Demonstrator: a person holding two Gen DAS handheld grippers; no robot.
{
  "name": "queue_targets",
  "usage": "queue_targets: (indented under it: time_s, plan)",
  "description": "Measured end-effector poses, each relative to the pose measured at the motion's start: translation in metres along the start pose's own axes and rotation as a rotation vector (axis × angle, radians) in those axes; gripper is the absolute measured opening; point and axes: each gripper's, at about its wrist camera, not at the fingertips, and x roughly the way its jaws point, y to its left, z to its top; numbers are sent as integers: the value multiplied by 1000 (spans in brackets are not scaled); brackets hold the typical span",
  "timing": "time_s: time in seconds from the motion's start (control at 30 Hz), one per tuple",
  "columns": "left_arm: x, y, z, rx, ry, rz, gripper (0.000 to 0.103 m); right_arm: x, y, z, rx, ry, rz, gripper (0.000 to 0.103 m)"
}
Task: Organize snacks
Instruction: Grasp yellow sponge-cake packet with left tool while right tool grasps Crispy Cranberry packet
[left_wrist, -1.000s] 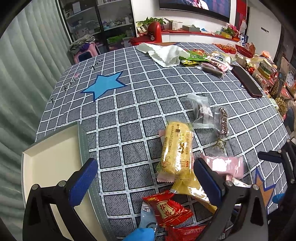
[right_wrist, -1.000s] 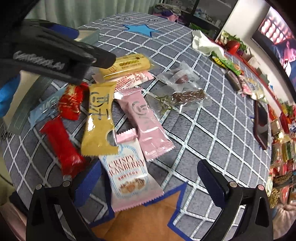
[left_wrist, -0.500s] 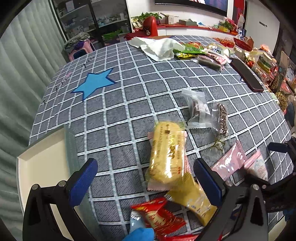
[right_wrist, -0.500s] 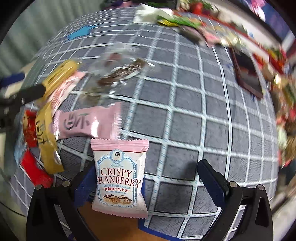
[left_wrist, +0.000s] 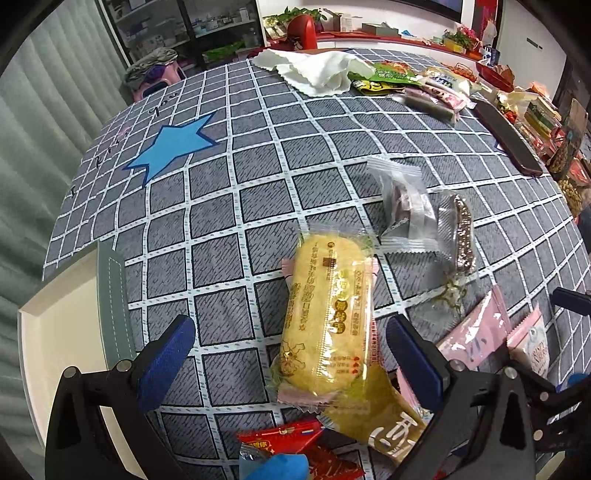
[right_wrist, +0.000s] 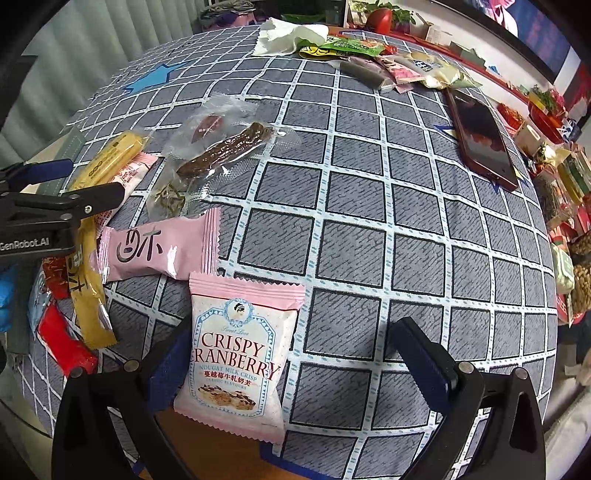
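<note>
Nearest the right gripper (right_wrist: 295, 354), the pink-and-white Crispy Cranberry packet (right_wrist: 238, 354) lies flat on the checked tablecloth (right_wrist: 369, 221), its lower left side against the left pad while the right pad stands well clear, so the jaws are spread wide and grip nothing. Just beyond it lies a pink wrapper (right_wrist: 159, 251), and to the left a gold sachet (right_wrist: 86, 291) and a red sachet (right_wrist: 64, 343) lie near the table edge. The left gripper (left_wrist: 291, 354) is likewise wide apart, hovering low over the yellow cake packet (left_wrist: 325, 314), which lies lengthwise between the pads without touching either; a gold packet (left_wrist: 384, 421) and a red wrapper (left_wrist: 295, 446) sit below it. A cream tray (left_wrist: 55, 332) rests at the table's left edge, beside the left pad. Farther on, a clear packet with a dark sweet (left_wrist: 404, 203) and a clear-wrapped dark bar (left_wrist: 461, 229) lie side by side. Beyond those come a blue star (left_wrist: 173, 146) printed on the cloth, a dark red phone (right_wrist: 480, 136), a white cloth (left_wrist: 317, 70) and a heap of mixed snacks (left_wrist: 413, 85) at the far edge.
</note>
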Motion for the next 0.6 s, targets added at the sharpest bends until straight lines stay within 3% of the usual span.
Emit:
queue_targets:
  time_s: [0.2, 0.43, 0.5, 0.57, 0.6]
  plan:
    - [9, 4, 1, -17, 21, 21, 103, -1, 0, 5, 3, -1, 1, 103]
    - [7, -3, 3, 44, -13, 110, 103, -1, 1, 5, 32, 16, -7, 103]
    - [6, -4, 3, 58, -21, 97, 98, -2, 2, 4, 46, 25, -10, 103]
    - [3, -3, 2, 55, -20, 42, 79, -3, 7, 4, 40, 20, -14, 99]
    - [2, -3, 1, 51, -19, 25, 71, -6, 9, 4, 37, 14, -13, 91]
